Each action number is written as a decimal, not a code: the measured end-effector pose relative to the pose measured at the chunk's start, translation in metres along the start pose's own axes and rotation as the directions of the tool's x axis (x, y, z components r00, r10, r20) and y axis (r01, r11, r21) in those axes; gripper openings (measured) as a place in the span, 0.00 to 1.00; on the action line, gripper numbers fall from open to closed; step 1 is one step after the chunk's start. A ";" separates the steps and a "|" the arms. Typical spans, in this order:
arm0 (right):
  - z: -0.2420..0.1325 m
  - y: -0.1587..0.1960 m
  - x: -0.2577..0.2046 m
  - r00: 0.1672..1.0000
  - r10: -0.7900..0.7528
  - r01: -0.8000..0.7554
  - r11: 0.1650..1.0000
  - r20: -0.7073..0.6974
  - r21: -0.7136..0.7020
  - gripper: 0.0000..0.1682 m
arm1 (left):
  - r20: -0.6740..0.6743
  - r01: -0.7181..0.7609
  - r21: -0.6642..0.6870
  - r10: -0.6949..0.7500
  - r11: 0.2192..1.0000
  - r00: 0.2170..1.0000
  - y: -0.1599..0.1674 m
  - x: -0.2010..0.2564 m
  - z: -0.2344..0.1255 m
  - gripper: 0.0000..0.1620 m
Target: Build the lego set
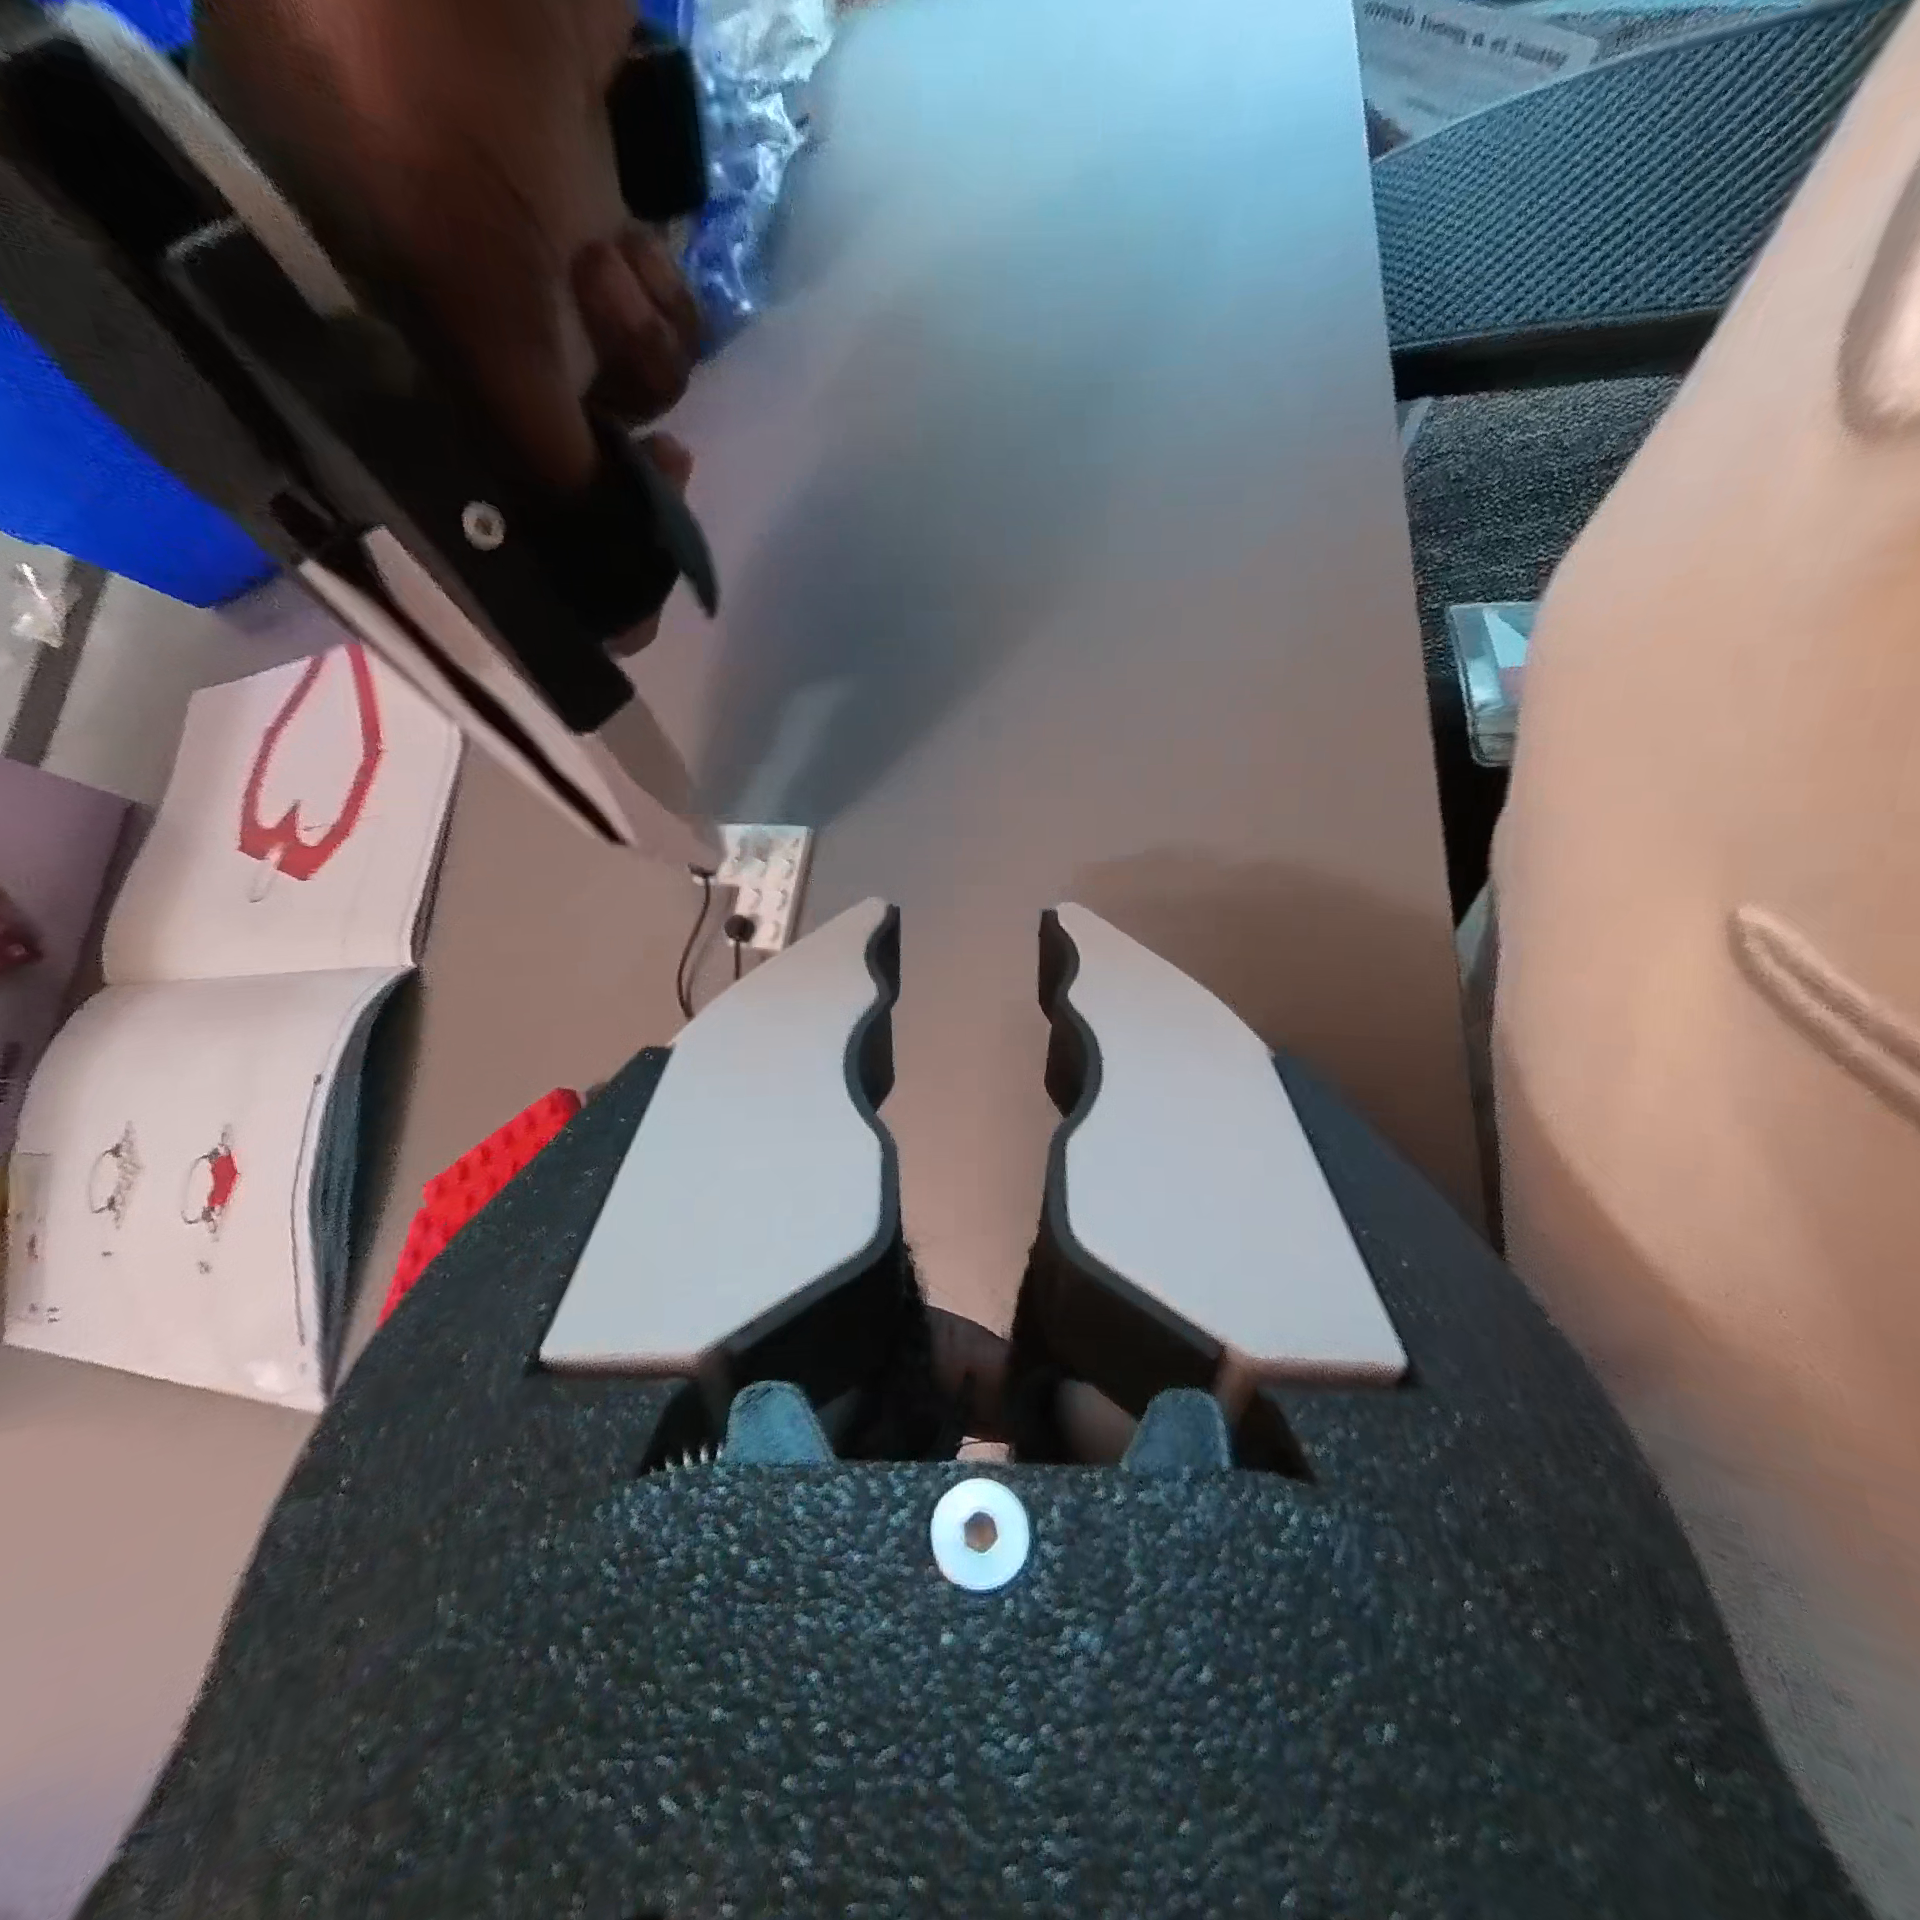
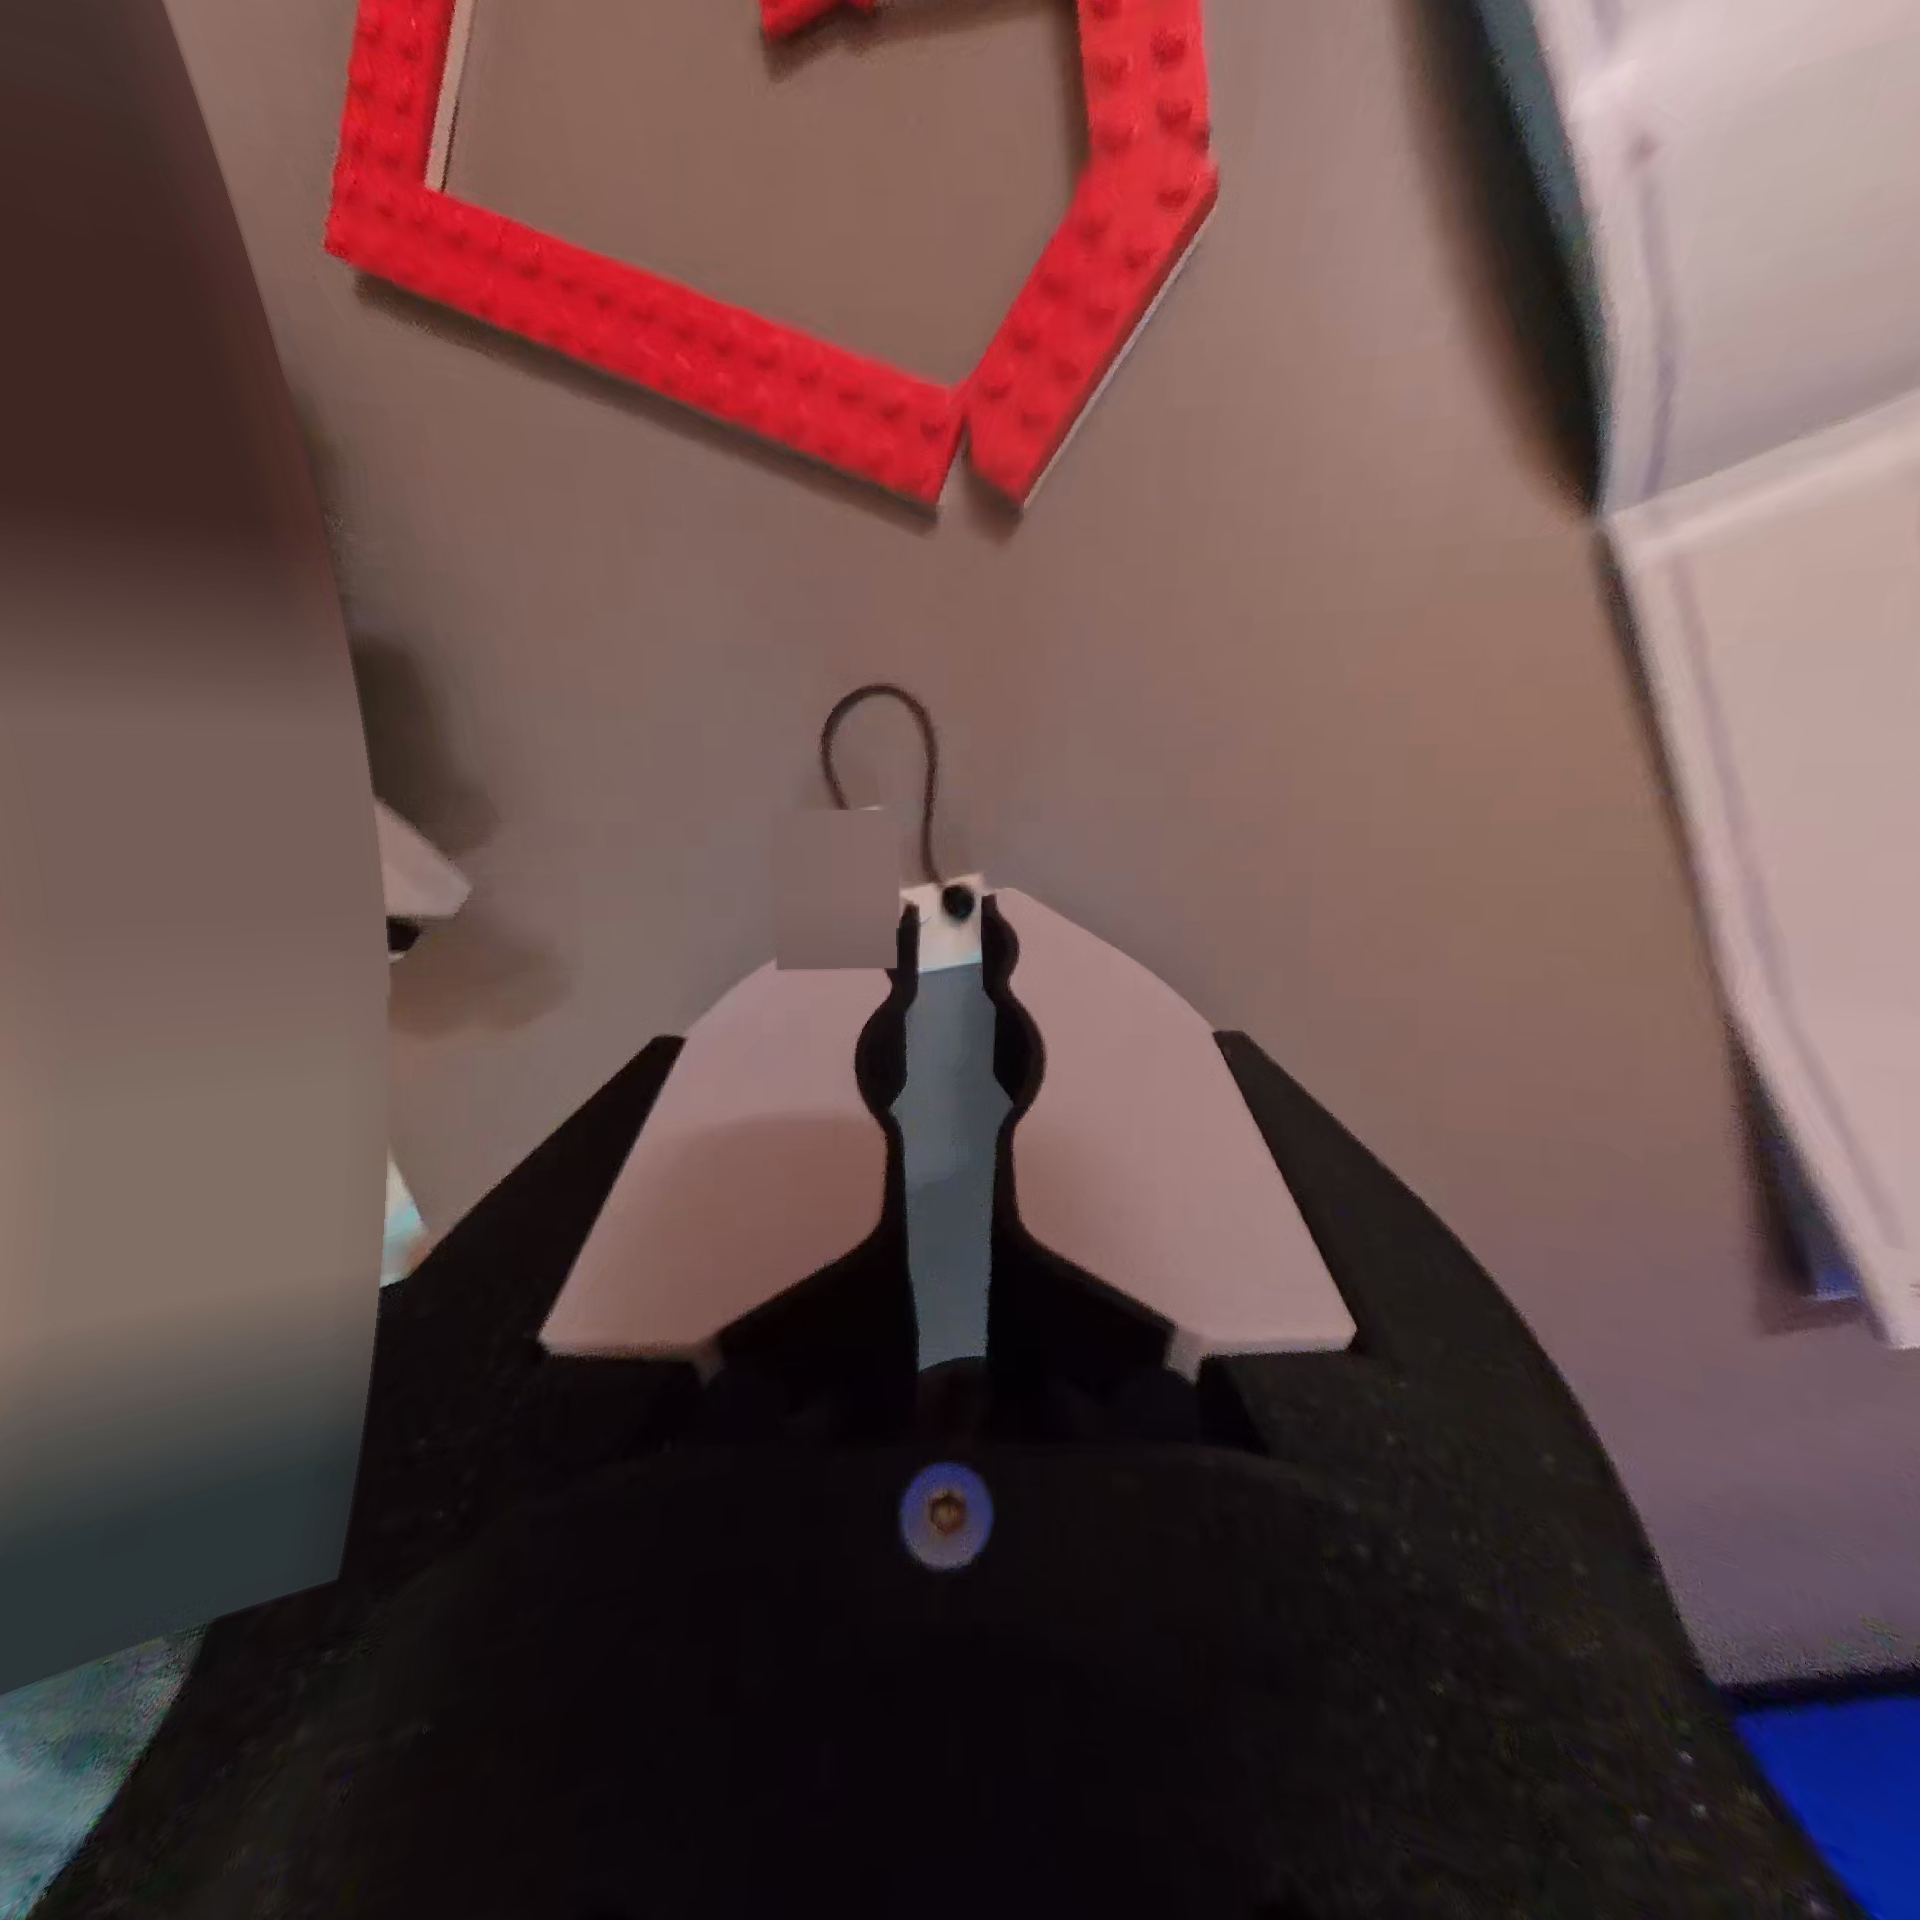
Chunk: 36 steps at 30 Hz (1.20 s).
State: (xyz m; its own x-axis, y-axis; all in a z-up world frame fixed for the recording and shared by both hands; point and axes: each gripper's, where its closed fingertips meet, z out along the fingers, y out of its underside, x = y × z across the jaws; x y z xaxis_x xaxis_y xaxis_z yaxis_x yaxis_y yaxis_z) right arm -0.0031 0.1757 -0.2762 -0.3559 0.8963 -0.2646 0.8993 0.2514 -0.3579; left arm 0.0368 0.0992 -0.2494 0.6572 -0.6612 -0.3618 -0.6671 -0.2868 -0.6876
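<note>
The right gripper point(image 2: 948, 940) pinches a small white plate point(image 2: 943, 933) with a thin black cord point(image 2: 878, 748), just above the table point(image 2: 1299, 727). Light, rigid part; hold by its edges. The left gripper point(image 1: 968, 920) hovers spread and empty. The red plate frame point(image 2: 665, 332) lies beyond.

I seem to be at an office desk: a plain grey-brown tabletop point(image 1: 1195, 727), a black mesh chair point(image 1: 1621, 208) at its far right, an open booklet point(image 1: 177, 1164) on the left, and a blue bin point(image 1: 94, 447) far left.

Dim, warm light; soft focus, motion blur, bowed wide-angle edges.
</note>
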 end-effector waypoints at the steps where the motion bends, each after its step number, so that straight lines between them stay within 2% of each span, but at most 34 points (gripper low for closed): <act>1: 0.002 0.005 -0.005 0.999 0.024 -0.025 1.000 0.026 0.004 0.06 | 0.004 0.007 -0.014 -0.007 1.000 1.000 0.003 0.000 0.001 0.15; 5: 0.008 0.013 -0.034 0.981 0.165 -0.171 0.984 0.104 0.051 0.08 | 0.047 0.019 -0.064 -0.016 0.998 0.999 0.012 -0.005 0.002 0.15; 10: 0.001 0.009 -0.066 0.966 0.197 -0.216 0.970 0.164 0.107 0.11 | 0.091 -0.054 -0.102 0.064 0.993 0.994 0.017 -0.003 0.003 0.15; 14: -0.003 -0.001 -0.035 0.988 0.154 -0.152 0.979 -0.007 0.134 0.12 | 0.133 -0.070 -0.079 0.080 0.994 0.988 0.008 -0.013 0.009 0.14; 16: 0.002 -0.009 -0.031 0.989 0.143 -0.145 0.981 0.017 0.128 0.12 | 0.156 -0.073 -0.097 0.087 0.993 0.984 0.010 -0.020 0.015 0.13; 20: 0.015 -0.015 -0.020 0.996 0.084 -0.081 0.994 -0.041 0.074 0.10 | 0.178 -0.114 -0.165 0.143 0.980 0.974 0.019 -0.025 0.023 0.10; 22: 0.017 -0.017 -0.020 0.997 0.064 -0.061 0.996 -0.047 0.063 0.08 | 0.158 -0.129 -0.202 0.162 0.971 0.974 0.026 -0.022 0.026 0.04; 24: 0.016 -0.013 -0.015 0.993 0.002 0.001 1.000 -0.116 0.022 0.02 | 0.145 -0.129 -0.210 0.161 0.969 0.976 0.027 -0.020 0.027 0.01; 28: 0.011 -0.007 -0.001 0.973 -0.081 0.074 0.996 -0.217 -0.043 0.01 | 0.119 -0.140 -0.228 0.171 0.963 0.978 0.027 -0.020 0.026 0.01; 30: 0.010 -0.006 0.000 0.978 -0.062 0.056 0.998 -0.200 -0.034 0.01 | 0.150 -0.139 -0.224 0.175 0.965 0.973 0.023 -0.027 0.023 0.04; 33: 0.010 -0.007 0.000 0.982 -0.003 0.000 1.000 -0.188 -0.013 0.00 | 0.209 -0.148 -0.130 0.172 0.981 0.963 0.002 -0.038 0.019 0.05; 36: 0.010 -0.007 0.000 0.978 0.087 -0.089 0.996 -0.188 -0.004 0.00 | 0.196 -0.170 -0.172 0.203 0.970 0.959 0.004 -0.039 0.031 0.05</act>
State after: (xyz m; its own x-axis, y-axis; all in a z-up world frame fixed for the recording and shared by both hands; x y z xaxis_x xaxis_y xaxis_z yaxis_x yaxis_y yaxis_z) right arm -0.0117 0.1700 -0.2828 -0.2221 0.9674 -0.1217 0.9284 0.1717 -0.3295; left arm 0.0195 0.1455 -0.2577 0.5640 -0.5564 -0.6102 -0.8194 -0.2850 -0.4974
